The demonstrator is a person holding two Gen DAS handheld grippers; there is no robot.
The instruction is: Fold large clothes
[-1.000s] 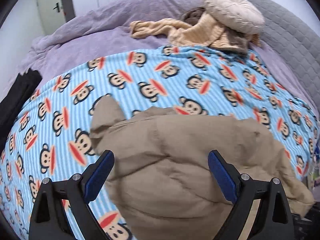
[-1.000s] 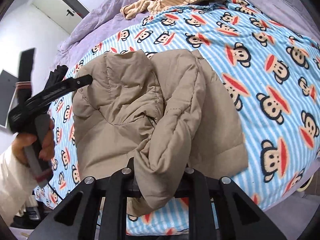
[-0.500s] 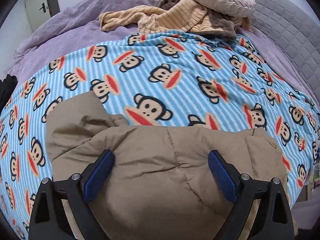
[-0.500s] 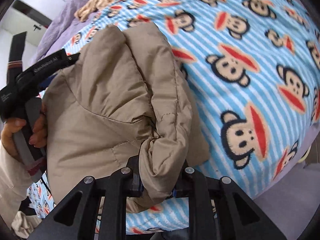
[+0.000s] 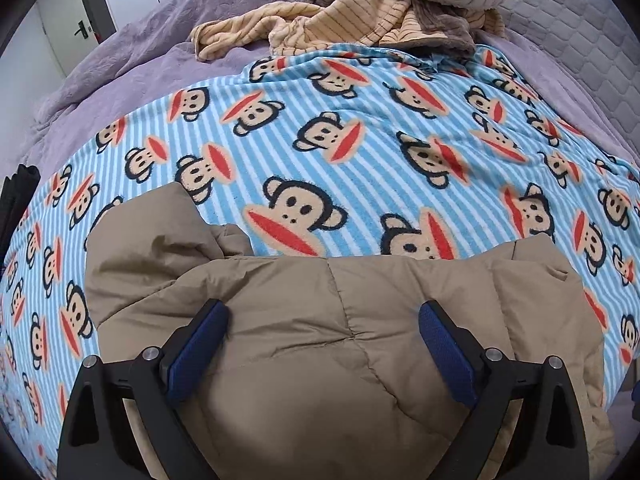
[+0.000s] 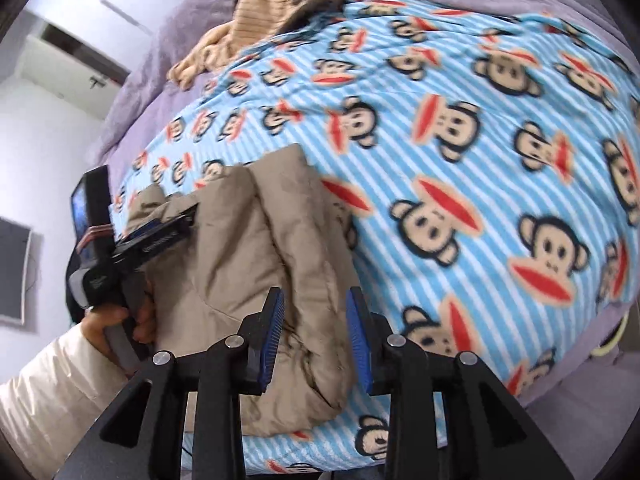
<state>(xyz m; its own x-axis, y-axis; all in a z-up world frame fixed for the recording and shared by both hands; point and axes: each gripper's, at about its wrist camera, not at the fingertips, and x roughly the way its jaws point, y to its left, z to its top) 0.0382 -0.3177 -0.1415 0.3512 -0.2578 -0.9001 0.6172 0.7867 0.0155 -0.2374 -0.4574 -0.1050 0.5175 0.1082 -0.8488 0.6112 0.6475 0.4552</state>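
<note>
I see one tan padded jacket (image 5: pixel 344 344) bunched at the near edge of the monkey-print blanket (image 5: pixel 360 152), ready for folding. My left gripper (image 5: pixel 322 334) hovers over it, jaws wide apart; my right gripper (image 6: pixel 316 334) has jaws parted, gripping nothing.

The left gripper (image 5: pixel 322 344) has its blue-padded fingers (image 5: pixel 198 344) spread wide. The right gripper (image 6: pixel 316 332) is parted by a narrower gap. A hand (image 6: pixel 120 322) in a cream sleeve (image 6: pixel 52 384) grips the left gripper's handle.
</note>
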